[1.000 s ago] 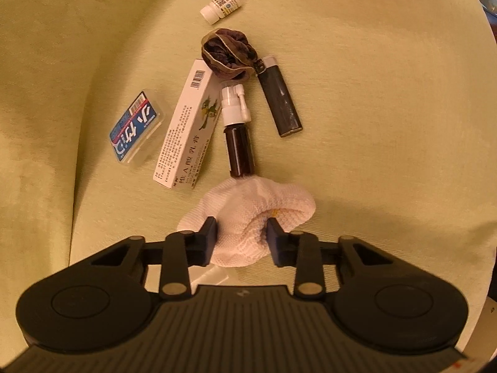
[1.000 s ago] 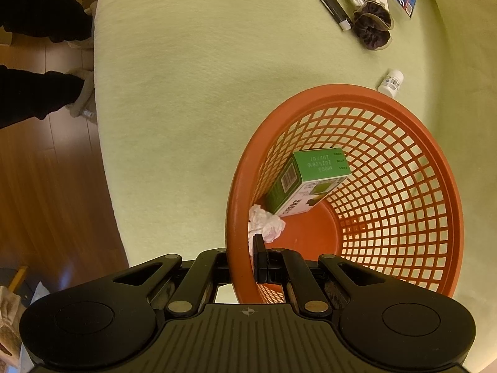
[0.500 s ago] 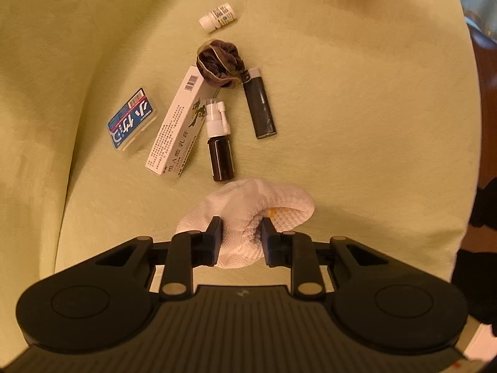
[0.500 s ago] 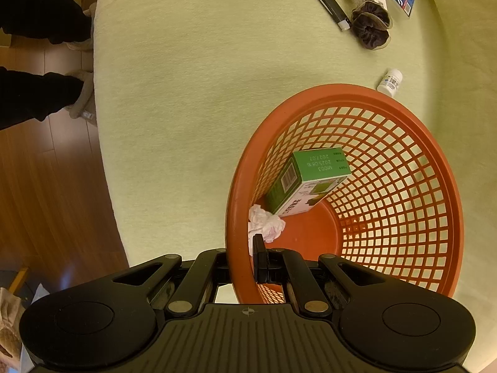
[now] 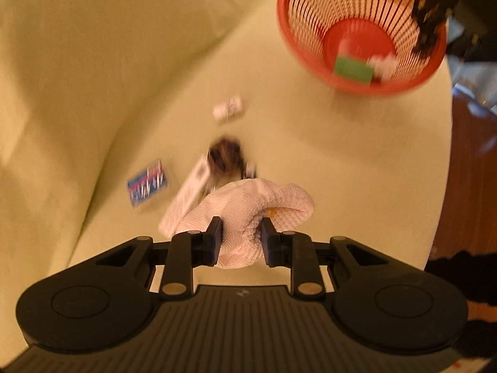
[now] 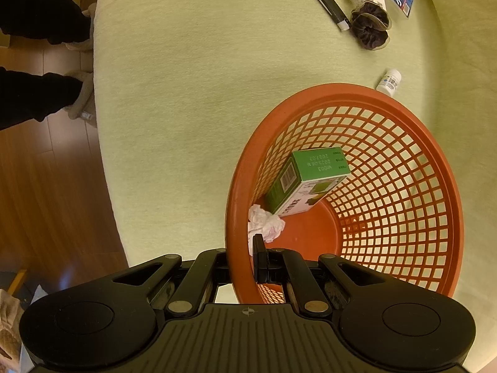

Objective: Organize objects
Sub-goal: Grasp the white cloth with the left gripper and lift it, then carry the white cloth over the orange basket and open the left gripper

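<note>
Pale green sofa cushion (image 5: 357, 161), wooden floor off its edge. Carry step in hand, by judgement: left gripper (image 5: 240, 241) clenched on the white mesh cloth (image 5: 248, 211), bunched between the fingers and spilling ahead. Further ahead, blurred small items; beyond and to the right, the orange basket (image 5: 289, 46), well apart. Right gripper (image 6: 245, 261) pinching the basket rim (image 6: 231, 217), steadying it. Next, probably: swing forward-right over the basket, then release.
</note>
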